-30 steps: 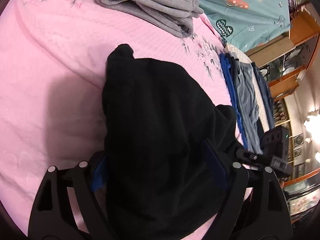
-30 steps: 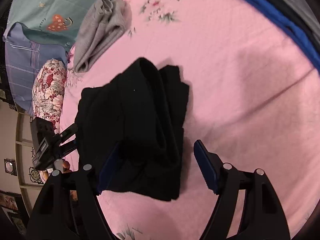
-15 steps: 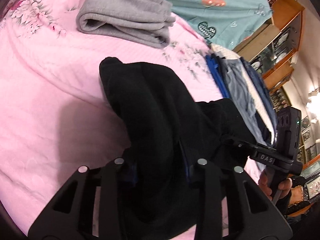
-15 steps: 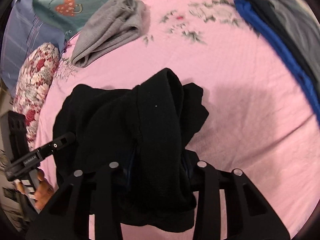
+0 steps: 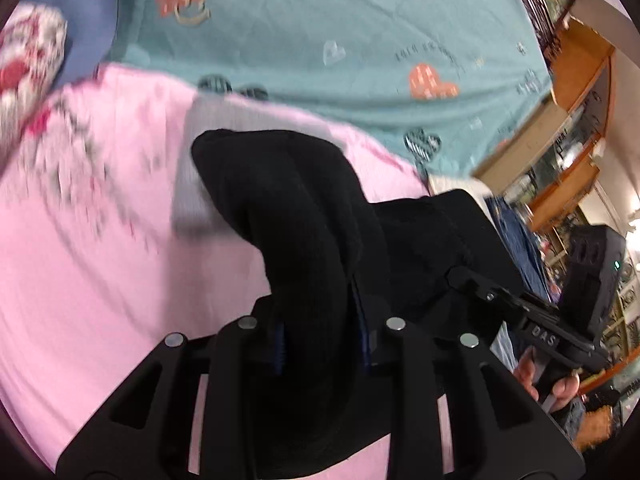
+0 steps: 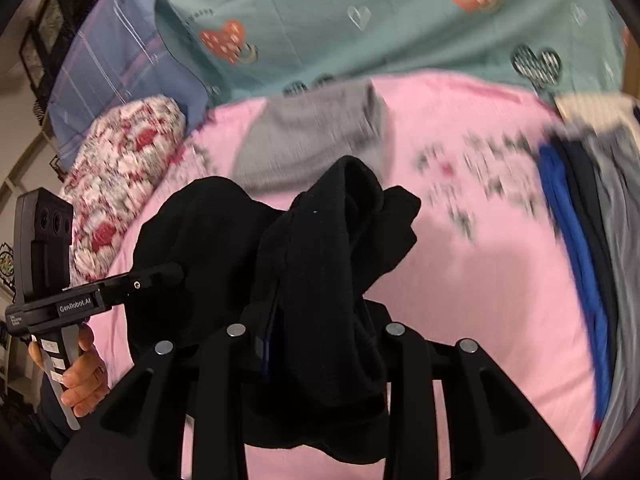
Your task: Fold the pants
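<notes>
The black pants (image 5: 296,216) hang bunched above the pink bed sheet (image 5: 100,280), held up at two places. My left gripper (image 5: 320,340) has a thick fold of the black cloth between its blue pads, and its jaws are still closing on it. In the right wrist view the pants (image 6: 340,240) drape over my right gripper (image 6: 324,348), whose jaws are also closing with cloth pinched between the pads. The left gripper (image 6: 172,270) shows at the left edge there, a hand on its handle, its tip buried in the cloth.
A folded grey garment (image 6: 312,136) lies further back on the sheet. A row of blue, dark and grey clothes (image 6: 580,260) runs along the right side. A floral pillow (image 6: 120,168) and a teal heart-print quilt (image 6: 360,20) sit at the head. Wooden shelves (image 5: 560,140) stand beyond.
Both grippers went from wide open around the black pants to closed on them, then rose, lifting the cloth off the sheet. Both views tilted up towards the teal quilt.
</notes>
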A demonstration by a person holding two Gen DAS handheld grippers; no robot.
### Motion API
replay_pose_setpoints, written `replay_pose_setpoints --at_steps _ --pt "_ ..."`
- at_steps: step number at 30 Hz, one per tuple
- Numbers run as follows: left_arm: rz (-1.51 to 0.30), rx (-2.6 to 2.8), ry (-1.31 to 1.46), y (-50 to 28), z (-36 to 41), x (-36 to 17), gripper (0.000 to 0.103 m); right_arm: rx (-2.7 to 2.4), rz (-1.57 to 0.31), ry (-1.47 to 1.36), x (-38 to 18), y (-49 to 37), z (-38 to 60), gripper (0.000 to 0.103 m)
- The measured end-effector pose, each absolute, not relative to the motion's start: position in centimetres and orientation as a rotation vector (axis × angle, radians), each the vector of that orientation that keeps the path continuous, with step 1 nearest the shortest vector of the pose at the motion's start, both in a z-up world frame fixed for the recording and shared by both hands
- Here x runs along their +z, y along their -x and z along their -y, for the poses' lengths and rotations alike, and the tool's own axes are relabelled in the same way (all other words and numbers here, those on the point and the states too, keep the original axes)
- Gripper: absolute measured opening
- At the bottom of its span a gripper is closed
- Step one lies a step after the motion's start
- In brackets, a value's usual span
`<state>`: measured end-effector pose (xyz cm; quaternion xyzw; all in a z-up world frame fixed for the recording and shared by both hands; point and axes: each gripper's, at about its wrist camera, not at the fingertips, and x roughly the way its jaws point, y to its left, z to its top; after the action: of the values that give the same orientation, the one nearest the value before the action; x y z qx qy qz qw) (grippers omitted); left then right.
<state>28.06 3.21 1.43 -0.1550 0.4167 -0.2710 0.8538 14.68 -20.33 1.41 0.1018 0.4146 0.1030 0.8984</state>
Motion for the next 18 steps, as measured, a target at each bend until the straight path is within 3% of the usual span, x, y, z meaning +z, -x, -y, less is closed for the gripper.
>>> replay_pose_setpoints --at_steps 7,11,13,14,15,18 --pt "-0.856 -0.43 0.311 -43.0 -2.7 3.0 0.029 0.209 -0.708 -0.234 6.7 -28.7 21.1 0.032" --pt "-0.99 -0.319 0.273 -49.5 -2.7 -3.0 0.043 0.206 -0.715 -0.277 4.1 -36.7 22.6 0.032" --pt "-1.029 -0.298 0.287 -50.6 -3.1 -5.9 0.06 0.165 -0.749 -0.245 1.2 -39.6 22.7 0.035" --pt "-1.004 -0.293 0.288 -50.3 -3.4 -6.3 0.072 0.113 -0.777 -0.193 -0.6 -40.8 22.5 0.039" --pt "-0.984 -0.288 0.281 -50.1 -3.6 -6.2 0.075 0.069 -0.803 -0.142 -2.1 -41.5 22.3 0.054" --pt "-0.984 -0.304 0.278 -49.4 -3.8 -4.8 0.074 0.008 -0.772 -0.133 -4.2 -41.3 23.2 0.079"
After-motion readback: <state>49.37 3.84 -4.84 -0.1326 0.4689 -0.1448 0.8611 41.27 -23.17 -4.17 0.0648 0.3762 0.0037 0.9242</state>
